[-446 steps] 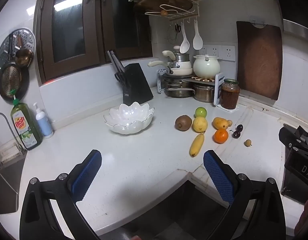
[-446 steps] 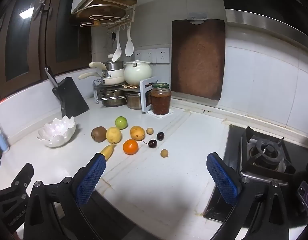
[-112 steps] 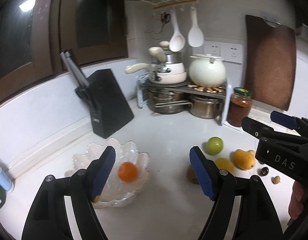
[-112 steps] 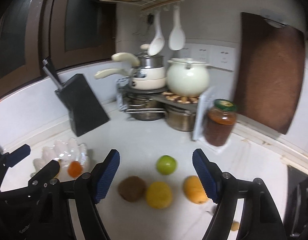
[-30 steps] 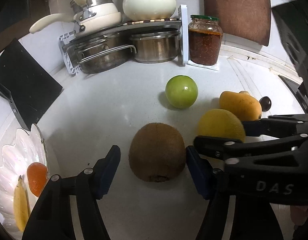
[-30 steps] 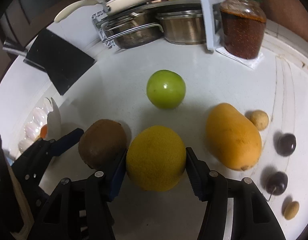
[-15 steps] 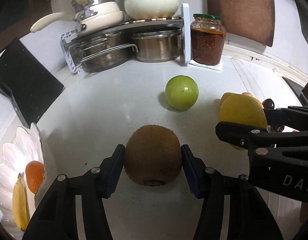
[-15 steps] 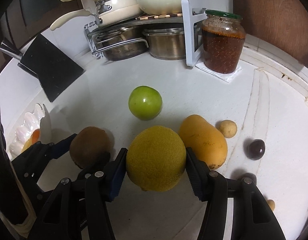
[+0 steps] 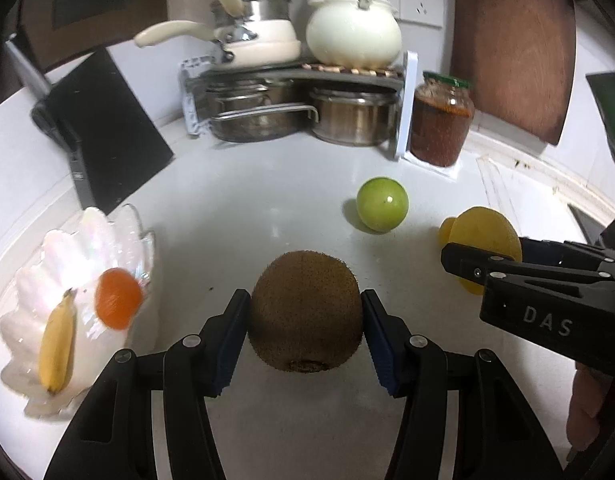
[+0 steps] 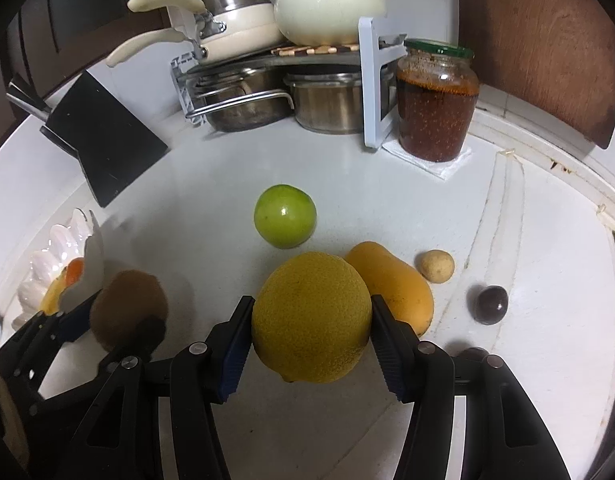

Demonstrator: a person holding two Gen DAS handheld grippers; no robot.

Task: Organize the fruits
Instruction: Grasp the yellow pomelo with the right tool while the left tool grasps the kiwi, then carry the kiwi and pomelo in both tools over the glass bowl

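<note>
My left gripper (image 9: 305, 332) is shut on a brown kiwi (image 9: 305, 308) and holds it above the counter. My right gripper (image 10: 309, 338) is shut on a yellow lemon (image 10: 311, 316), also lifted; it also shows in the left wrist view (image 9: 483, 240). The white petal bowl (image 9: 87, 240) at the left holds an orange (image 9: 117, 300) and a banana (image 9: 57, 346). A green apple (image 10: 285, 216), a mango (image 10: 399, 288), a small tan fruit (image 10: 435, 266) and a dark cherry (image 10: 492, 304) lie on the counter.
A jar of red sauce (image 10: 437, 104) stands at the back right beside a rack with steel pots (image 10: 327, 104) and a white pot (image 10: 327, 0). A black knife block (image 10: 103, 140) stands at the back left. A wooden board (image 9: 515, 56) leans on the wall.
Both grippers have risen and pulled back with their fruit. The kiwi and the lemon are off the counter; the left gripper has swung toward the bowl.
</note>
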